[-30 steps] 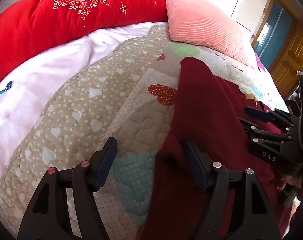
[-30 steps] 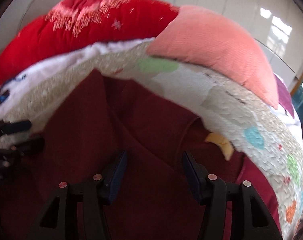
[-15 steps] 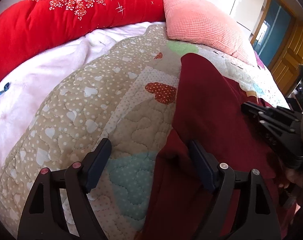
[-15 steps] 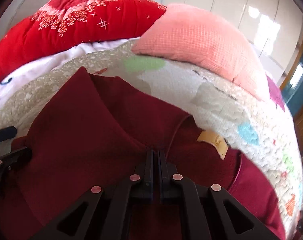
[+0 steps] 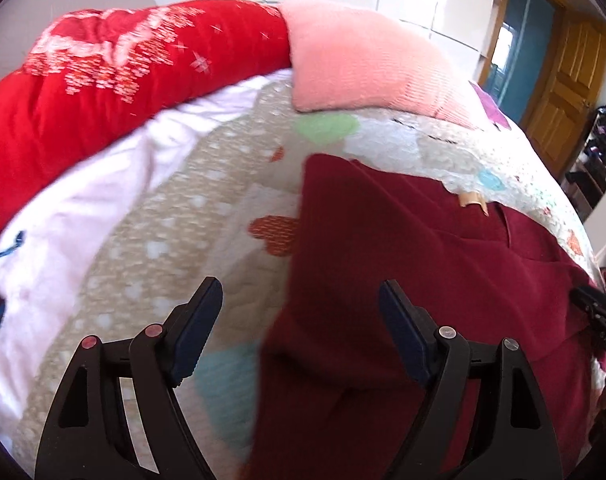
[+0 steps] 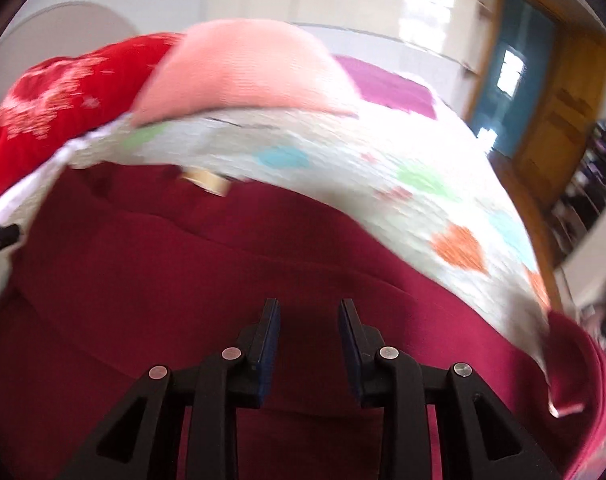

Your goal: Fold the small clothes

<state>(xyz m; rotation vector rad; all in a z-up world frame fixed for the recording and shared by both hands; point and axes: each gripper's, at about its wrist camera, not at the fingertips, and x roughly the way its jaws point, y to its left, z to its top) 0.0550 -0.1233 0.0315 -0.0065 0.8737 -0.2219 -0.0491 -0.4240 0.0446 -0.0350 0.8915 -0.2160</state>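
Observation:
A dark red garment [image 5: 403, 248] lies spread on a patchwork quilt [image 5: 175, 208], with a tan neck label [image 5: 473, 200] at its far edge. My left gripper [image 5: 299, 320] is open above the garment's left edge, one finger over the quilt and one over the cloth. In the right wrist view the garment [image 6: 183, 280] fills the foreground, the label [image 6: 207, 178] at its far edge. My right gripper [image 6: 309, 320] is partly open just above the cloth and holds nothing. Its tip also shows in the left wrist view [image 5: 599, 312].
A red embroidered duvet [image 5: 103, 92] and a pink pillow [image 5: 367, 68] lie at the head of the bed. A white fleece blanket [image 5: 83, 208] lies left. A wooden door [image 5: 563, 92] and shelves [image 5: 599, 152] stand to the right.
My right gripper, shut half a second ago, has opened partway and swung right. My left gripper has lifted and pulled back a little, staying open.

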